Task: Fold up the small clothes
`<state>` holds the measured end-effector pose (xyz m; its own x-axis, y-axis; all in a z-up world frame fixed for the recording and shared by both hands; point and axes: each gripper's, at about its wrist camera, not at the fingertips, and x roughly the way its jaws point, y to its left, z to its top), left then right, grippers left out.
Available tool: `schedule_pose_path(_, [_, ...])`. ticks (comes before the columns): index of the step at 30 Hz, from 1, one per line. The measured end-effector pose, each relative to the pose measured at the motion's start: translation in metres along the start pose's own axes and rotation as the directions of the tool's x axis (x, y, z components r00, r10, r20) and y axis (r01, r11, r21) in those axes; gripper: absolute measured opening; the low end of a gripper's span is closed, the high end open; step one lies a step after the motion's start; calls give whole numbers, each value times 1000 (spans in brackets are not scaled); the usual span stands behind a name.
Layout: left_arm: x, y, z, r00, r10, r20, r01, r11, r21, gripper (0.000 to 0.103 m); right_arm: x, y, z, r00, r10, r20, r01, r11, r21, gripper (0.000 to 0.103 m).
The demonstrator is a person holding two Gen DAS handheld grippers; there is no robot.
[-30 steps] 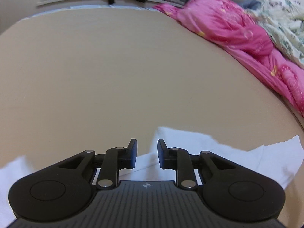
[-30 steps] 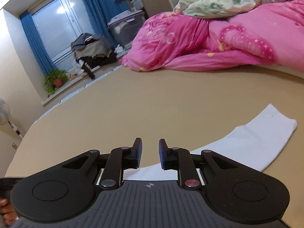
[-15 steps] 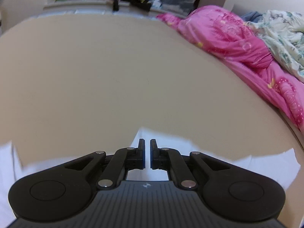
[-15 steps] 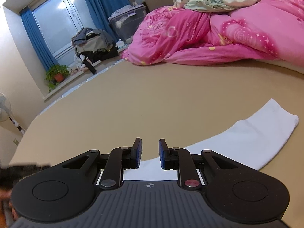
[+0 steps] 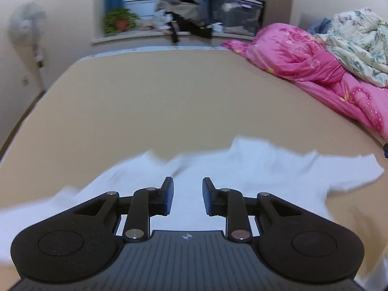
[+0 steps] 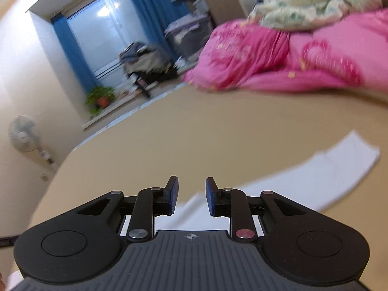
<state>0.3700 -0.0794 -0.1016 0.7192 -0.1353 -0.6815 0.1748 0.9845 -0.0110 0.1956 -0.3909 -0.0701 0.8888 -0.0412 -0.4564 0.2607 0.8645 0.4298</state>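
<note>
From the left wrist, the white garment (image 5: 242, 177) lay spread and blurred on the tan bed sheet (image 5: 169, 92), running from 9 o'clock across to 3 o'clock beneath and beyond the left gripper (image 5: 188, 195). Its jaws stood narrowly apart and were opening, with nothing pinched between them; the cloth showed through the gap, lower down. A pink quilt (image 5: 303, 58) was heaped at 2 o'clock, a potted plant (image 5: 120, 20) at 11 o'clock, a standing fan (image 5: 26, 24) at 10 o'clock. The gripper pointed downward over the cloth.

From the right wrist, the white garment (image 6: 315, 174) stretched from just under the right gripper (image 6: 192, 195) out toward 3 o'clock. These jaws, too, were narrowly parted and opening, empty. Blue curtains (image 6: 72, 53) hung at 11 o'clock. The view was tilted, the gripper angled shallowly down.
</note>
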Motion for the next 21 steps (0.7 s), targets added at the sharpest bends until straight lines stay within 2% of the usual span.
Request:
schedule_pose_path(3, [-58,32,-58,999,25,-47,-29,995,-91,28,-34,11,-32,995,38,-92,-40,999,-23,26])
schedule_pose_path(6, [-134,90,-131,992,62,-112,-82,980,-182,28,-63,15,-67,984,45,-171,-52,998,-41,26])
schedule_pose_path(10, [-166,113,-206,976,57,-208,-116,951,-287,31,-81,6,-117,953,-16,-302,3,999,-43,26])
schedule_pose_path(12, [-167,117,-240,957,69,-281,-158,939,-306,32,-81,-2,-142,920,-70,-386,55,997,-52,26])
schedule_pose_path(14, [-168,119,-263,924,95,-369,-209,937,-281,32,-79,-8,-163,879,-124,-461,101,992,-73,26])
schedule_pose_path(15, [-169,120,-270,914,94,-394,-213,939,-271,33,-76,-10,-173,853,-154,-499,126,988,-89,26])
schedule_pose_path(16, [-175,127,-279,910,85,-405,-207,941,-268,39,-77,-10,-180,840,-160,-519,130,987,-94,26])
schedule_pose_path(17, [-176,130,-283,906,75,-416,-203,940,-273,44,-76,-10,-184,832,-155,-533,123,988,-94,26])
schedule_pose_path(21, [-177,139,-290,898,32,-439,-199,920,-339,44,-78,-6,-197,809,-210,-548,149,977,-154,26])
